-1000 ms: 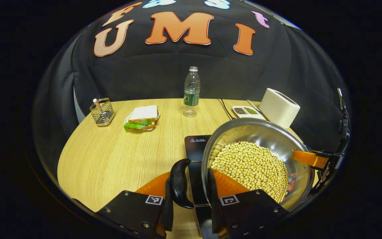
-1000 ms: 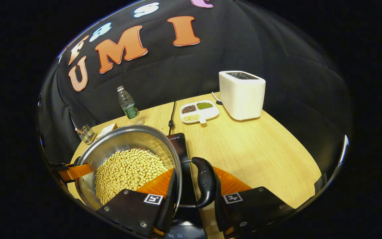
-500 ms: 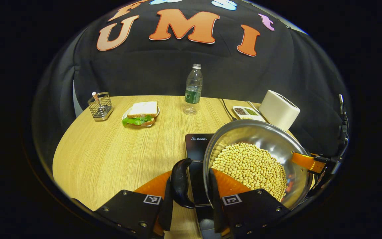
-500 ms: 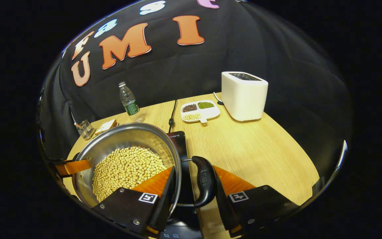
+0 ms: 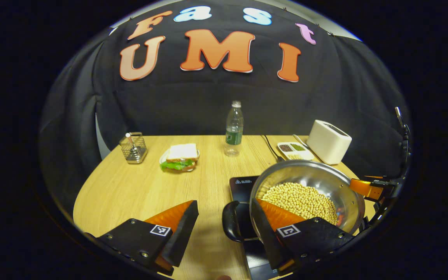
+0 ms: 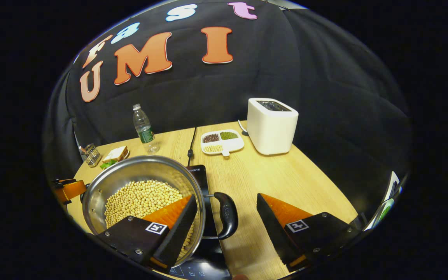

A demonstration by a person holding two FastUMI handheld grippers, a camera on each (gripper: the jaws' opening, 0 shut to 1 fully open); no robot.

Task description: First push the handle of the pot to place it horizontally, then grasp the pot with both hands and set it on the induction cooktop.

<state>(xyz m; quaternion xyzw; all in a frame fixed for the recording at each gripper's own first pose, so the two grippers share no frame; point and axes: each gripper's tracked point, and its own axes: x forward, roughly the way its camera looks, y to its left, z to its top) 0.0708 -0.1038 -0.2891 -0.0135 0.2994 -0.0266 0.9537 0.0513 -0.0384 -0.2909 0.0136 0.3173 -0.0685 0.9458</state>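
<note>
**Pot on cooktop, both grippers released**

Wooden tabletop [image 5: 130,190]: in left gripper view, your left gripper [image 5: 224,229] is spread wide; the pot [image 5: 305,194] sits on the induction cooktop [image 5: 241,184] near the front edge, its handle [image 5: 230,221] between the fingers, untouched.

In right gripper view, your right gripper [image 6: 226,221] is also released around the other handle [image 6: 228,216]. The cooktop is mostly hidden under the pot.

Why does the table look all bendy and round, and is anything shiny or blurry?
Left gripper view: the fisheye lens curves the light wooden table, and the shiny steel pot of yellow beans gleams along its rim. Right gripper view: the same bending, the white boxy toaster looks sharp, and dark shadows lie under the pot's black handle.
</note>
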